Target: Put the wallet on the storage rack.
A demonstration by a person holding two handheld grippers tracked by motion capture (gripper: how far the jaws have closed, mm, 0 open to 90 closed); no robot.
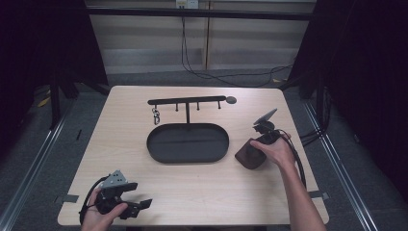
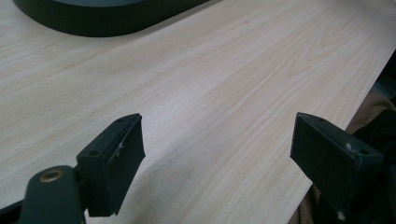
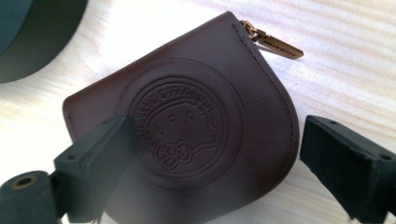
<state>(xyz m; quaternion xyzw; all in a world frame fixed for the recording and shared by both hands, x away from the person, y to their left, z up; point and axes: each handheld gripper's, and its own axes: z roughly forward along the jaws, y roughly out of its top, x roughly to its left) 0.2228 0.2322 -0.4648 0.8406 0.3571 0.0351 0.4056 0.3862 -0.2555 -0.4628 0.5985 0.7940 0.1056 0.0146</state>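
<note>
Leather is what we meet first: a small brown coin pouch [image 3: 196, 126] with a round embossed cartoon-cat stamp and a brass zipper pull [image 3: 275, 44] pointing to about one o'clock in the right gripper view. It lies flat on the pale wood counter [image 1: 192, 187], and in the high view we find the pouch [image 1: 250, 155] at roughly four o'clock from the black oval tray [image 1: 187, 143], just beside the tray's right end but apart from it. Our right gripper [image 3: 210, 158] sits low over the pouch with its jaws spread wide; the pouch lies between them, one jaw overlapping its near edge in the picture and the other standing clear of its curved side, so we see no pressing on the leather and nothing is held. In the high view the right gripper [image 1: 260, 139] is at the pouch, in our hand. Behind the tray rises a black hook rack [image 1: 187, 101], and a metal key clip [image 1: 156, 115] hangs at its left end, near eleven o'clock from the tray. Our left gripper [image 2: 217, 149] rests near the counter's seven o'clock corner, well apart from everything else, its jaws wide open over bare wood and holding nothing.
</note>
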